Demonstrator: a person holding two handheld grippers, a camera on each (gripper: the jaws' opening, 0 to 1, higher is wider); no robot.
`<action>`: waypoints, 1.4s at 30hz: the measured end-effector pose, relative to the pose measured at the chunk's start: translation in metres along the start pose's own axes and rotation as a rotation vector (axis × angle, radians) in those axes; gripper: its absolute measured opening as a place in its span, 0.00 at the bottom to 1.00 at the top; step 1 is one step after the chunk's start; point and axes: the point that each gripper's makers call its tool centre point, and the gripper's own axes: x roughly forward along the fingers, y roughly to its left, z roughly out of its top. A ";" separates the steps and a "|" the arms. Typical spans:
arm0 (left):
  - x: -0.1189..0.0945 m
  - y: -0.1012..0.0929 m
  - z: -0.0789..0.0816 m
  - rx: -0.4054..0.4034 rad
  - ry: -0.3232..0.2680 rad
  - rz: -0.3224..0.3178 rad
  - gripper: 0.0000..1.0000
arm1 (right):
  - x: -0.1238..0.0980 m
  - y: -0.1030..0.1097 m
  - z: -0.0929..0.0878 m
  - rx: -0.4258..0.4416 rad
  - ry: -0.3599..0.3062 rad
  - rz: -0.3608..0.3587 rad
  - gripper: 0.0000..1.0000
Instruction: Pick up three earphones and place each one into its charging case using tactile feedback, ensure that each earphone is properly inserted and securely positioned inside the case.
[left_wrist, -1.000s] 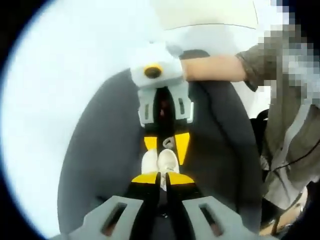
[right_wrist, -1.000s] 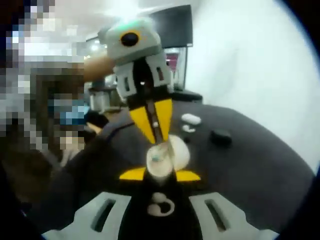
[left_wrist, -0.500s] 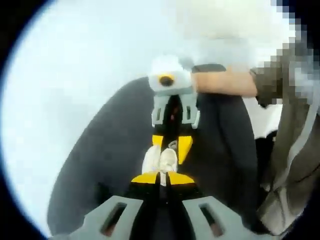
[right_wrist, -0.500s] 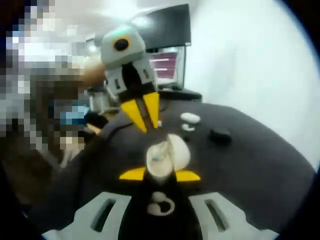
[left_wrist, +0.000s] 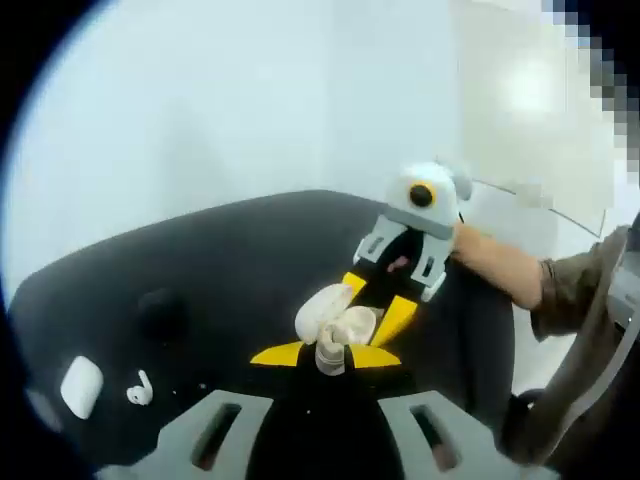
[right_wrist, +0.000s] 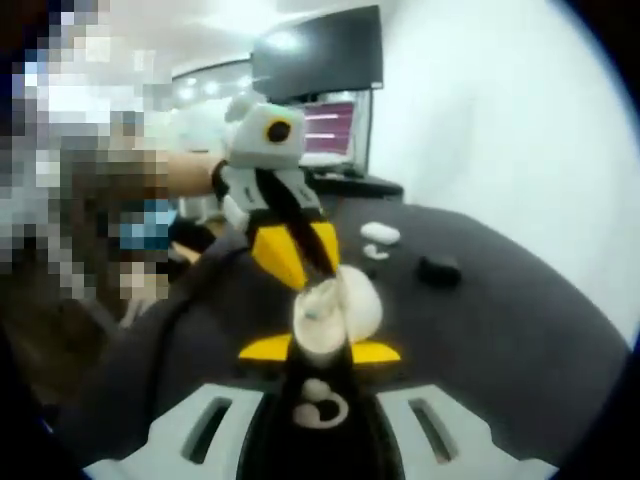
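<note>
My right gripper (right_wrist: 320, 350) is shut on a white charging case (right_wrist: 335, 305), held with its lid open above the dark table (right_wrist: 500, 330). My left gripper (right_wrist: 308, 272) reaches in from the left, tilted, with its yellow fingertips close together at the case's mouth. In the left gripper view my left gripper (left_wrist: 325, 357) is shut on a small white earphone (left_wrist: 328, 352) that touches the open case (left_wrist: 335, 320). The right gripper (left_wrist: 372, 305) holds the case from the far side. How deep the earphone sits is hidden.
A closed white case (right_wrist: 380, 235), a loose earphone (right_wrist: 375, 255) and a black case (right_wrist: 440, 268) lie further back on the table. In the left gripper view they are the white case (left_wrist: 80, 385), earphone (left_wrist: 140, 392) and black case (left_wrist: 160, 305). A person's sleeve (left_wrist: 585, 300) is at the right.
My left gripper drew back from the case half a second ago, then came back to its mouth at a tilt. The left gripper view has swung, bringing the other cases into it.
</note>
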 end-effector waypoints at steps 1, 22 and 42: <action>0.001 -0.001 -0.001 -0.027 -0.004 -0.007 0.11 | 0.000 0.000 0.000 -0.002 0.001 0.000 0.21; 0.005 -0.006 0.009 -0.043 -0.096 0.079 0.04 | 0.005 -0.001 0.001 -0.017 0.027 -0.021 0.21; -0.003 -0.008 0.008 -0.148 -0.119 0.043 0.17 | 0.005 -0.002 -0.003 -0.019 0.033 -0.028 0.20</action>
